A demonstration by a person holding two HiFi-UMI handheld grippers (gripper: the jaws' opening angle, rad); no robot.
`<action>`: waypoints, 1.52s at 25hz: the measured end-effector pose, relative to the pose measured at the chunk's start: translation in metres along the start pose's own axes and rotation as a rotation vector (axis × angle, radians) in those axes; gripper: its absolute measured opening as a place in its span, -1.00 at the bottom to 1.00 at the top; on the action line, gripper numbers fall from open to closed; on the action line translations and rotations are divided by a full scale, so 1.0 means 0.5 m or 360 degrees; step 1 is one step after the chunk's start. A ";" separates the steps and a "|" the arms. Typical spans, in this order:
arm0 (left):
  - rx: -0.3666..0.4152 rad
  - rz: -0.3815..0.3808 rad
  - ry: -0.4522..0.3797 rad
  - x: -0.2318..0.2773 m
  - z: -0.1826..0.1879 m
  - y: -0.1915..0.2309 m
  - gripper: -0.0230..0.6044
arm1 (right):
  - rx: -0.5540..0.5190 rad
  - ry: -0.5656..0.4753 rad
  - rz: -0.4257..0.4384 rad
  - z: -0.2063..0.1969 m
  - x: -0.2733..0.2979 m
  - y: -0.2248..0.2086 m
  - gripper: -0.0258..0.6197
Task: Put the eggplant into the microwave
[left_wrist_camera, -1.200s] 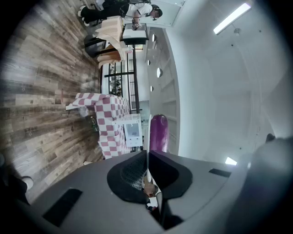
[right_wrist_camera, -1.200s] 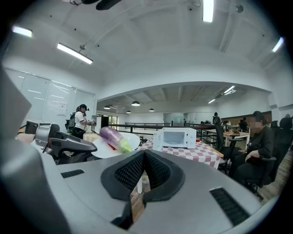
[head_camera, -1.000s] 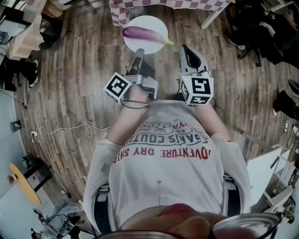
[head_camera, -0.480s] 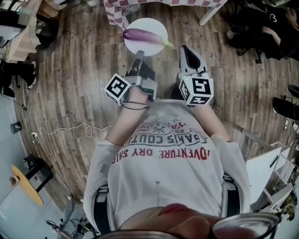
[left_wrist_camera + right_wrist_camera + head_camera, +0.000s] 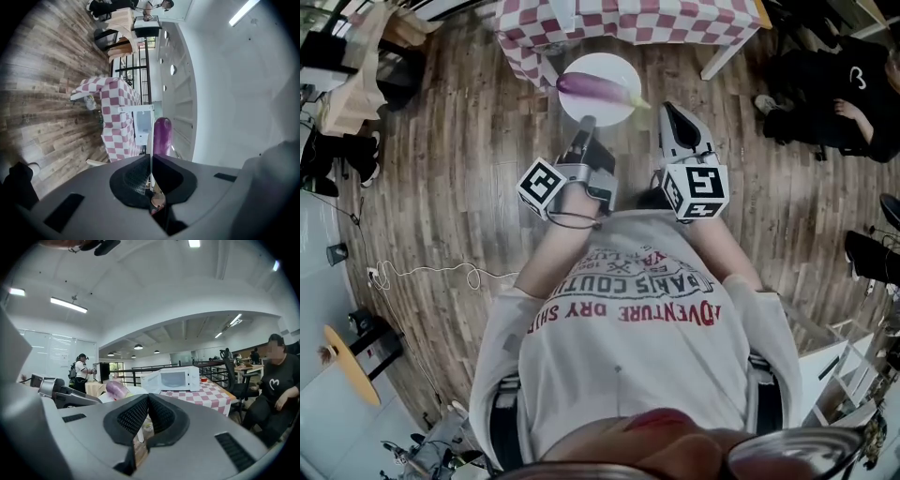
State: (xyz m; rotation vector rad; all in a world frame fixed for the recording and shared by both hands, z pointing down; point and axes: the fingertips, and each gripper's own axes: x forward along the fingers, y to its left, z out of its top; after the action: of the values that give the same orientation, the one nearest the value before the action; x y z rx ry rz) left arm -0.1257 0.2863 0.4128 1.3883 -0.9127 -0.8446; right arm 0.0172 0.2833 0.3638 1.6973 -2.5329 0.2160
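A purple eggplant point(image 5: 592, 86) lies on a white plate point(image 5: 614, 111) carried in front of me. My left gripper point(image 5: 587, 123) is shut on the plate's near rim. In the left gripper view the rim point(image 5: 151, 140) shows edge-on between the closed pads, with the eggplant point(image 5: 162, 135) beyond. My right gripper point(image 5: 672, 111) hangs beside the plate, shut and holding nothing. The white microwave point(image 5: 173, 378) stands ahead with its door closed on a red-and-white checked table point(image 5: 206, 392). The right gripper view also shows the eggplant point(image 5: 115, 389) and the left gripper point(image 5: 65, 397).
The checked table point(image 5: 619, 23) fills the top of the head view above a wood floor point(image 5: 450, 159). A seated person point(image 5: 276, 385) and office chairs are to the right of the table. Another person point(image 5: 82, 371) stands far back on the left. A cable point(image 5: 431, 272) lies on the floor at left.
Both grippers and the plate with the eggplant have moved forward together towards the checked table, which now shows more at the top of the head view. The grip is unchanged.
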 end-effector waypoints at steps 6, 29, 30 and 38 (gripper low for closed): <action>-0.0030 -0.0007 -0.0066 0.193 -0.076 -0.020 -0.82 | -0.0147 -0.0012 0.0102 0.049 0.071 -0.179 -0.84; -0.0121 0.0093 -0.0157 0.698 -0.040 0.038 -0.82 | 0.0070 0.0113 0.0108 0.061 0.391 -0.558 -0.84; -0.0119 0.0094 -0.0156 0.730 -0.024 0.038 -0.82 | 0.0050 0.0115 0.0107 0.069 0.421 -0.570 -0.84; -0.0104 0.0117 -0.0143 0.983 0.110 0.053 -0.82 | -0.0087 0.0146 0.0049 0.109 0.703 -0.656 -0.84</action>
State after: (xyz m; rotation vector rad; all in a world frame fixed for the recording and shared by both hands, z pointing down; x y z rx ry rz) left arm 0.0333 -0.1812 0.4544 1.2617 -0.9906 -0.8787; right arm 0.1872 -0.1692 0.3854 1.5915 -2.4769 0.2192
